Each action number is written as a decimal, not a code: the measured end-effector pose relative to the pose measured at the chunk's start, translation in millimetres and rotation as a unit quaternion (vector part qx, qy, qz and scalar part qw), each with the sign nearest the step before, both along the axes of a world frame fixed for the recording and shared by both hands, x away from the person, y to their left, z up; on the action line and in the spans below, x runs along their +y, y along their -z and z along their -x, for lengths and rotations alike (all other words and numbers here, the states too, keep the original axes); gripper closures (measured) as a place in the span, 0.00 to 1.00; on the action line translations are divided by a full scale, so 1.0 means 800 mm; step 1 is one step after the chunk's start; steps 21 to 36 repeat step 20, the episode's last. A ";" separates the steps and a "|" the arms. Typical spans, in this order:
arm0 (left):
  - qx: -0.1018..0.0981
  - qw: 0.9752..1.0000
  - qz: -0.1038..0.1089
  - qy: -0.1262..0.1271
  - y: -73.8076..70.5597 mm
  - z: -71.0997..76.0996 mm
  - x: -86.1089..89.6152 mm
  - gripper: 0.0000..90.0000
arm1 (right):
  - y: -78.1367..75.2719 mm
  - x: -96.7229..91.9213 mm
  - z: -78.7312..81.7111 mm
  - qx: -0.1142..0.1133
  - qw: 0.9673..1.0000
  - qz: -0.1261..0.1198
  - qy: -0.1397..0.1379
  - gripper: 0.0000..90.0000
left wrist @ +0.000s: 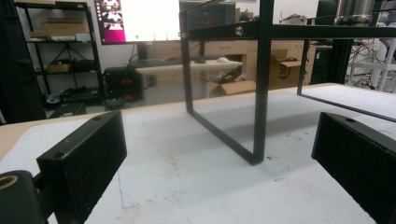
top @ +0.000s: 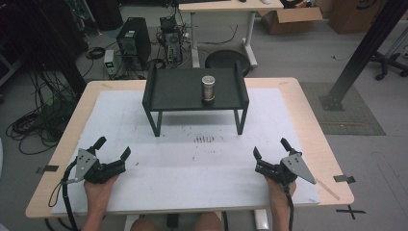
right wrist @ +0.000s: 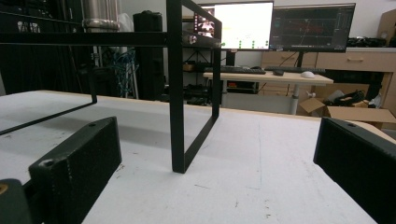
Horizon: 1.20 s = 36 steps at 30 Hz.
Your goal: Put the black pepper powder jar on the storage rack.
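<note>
**Both grippers wait at the near edge, metal cylinder standing on the black stand**

The black stand (top: 195, 91) sits toward the far side of the white mat (top: 192, 163), and everything else is best placed from it. On its top shelf, right of the shelf's middle, a metal cylinder (top: 208, 88) stands upright; its lower part also shows above the shelf rail in the left gripper view (left wrist: 353, 13) and in the right gripper view (right wrist: 99, 14).

The left gripper (top: 113, 148) rests well in front of the stand and off beyond its left legs, low on the mat. Its jaws are spread wide with nothing between them. The right gripper (top: 270, 147) mirrors it in front of the stand and beyond its right legs, its jaws equally wide apart and empty. Each is held in a person's hand coming in from the near edge.

This looks like the starting posture, before any reach: neither gripper is near the cylinder. Since the cylinder stands on the right half of the shelf, the right gripper seems the likelier one to go. The next move would call for lifting it above shelf height, clearing the stand's raised side wall, and bringing the open jaws level around the cylinder's body before closing, without knocking it over.
</note>
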<state>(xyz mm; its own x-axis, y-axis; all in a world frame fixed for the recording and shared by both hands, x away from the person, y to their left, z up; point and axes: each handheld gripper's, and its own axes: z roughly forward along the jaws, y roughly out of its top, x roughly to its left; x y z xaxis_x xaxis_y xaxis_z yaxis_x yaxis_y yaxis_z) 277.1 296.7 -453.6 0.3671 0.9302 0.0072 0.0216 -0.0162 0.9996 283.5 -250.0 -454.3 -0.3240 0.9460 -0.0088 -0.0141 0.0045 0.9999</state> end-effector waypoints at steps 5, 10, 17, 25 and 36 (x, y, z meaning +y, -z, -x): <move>0.000 1.000 0.000 0.000 0.000 0.000 0.000 0.04 | 0.000 0.000 0.000 0.000 1.000 0.000 0.000 0.01; 0.000 1.000 0.000 0.000 0.000 0.000 0.000 0.04 | 0.000 0.000 0.000 0.000 1.000 0.001 0.000 0.01; 0.000 1.000 0.000 0.000 0.000 0.000 0.000 0.04 | 0.000 0.000 0.001 -0.002 1.000 0.000 0.000 0.01; -0.001 1.000 0.000 -0.001 0.000 0.000 0.000 0.04 | 0.000 0.000 0.001 -0.003 1.000 0.000 -0.001 0.01; -0.001 1.000 0.000 -0.001 0.000 0.000 0.000 0.04 | 0.000 0.000 0.001 -0.003 1.000 0.000 -0.001 0.01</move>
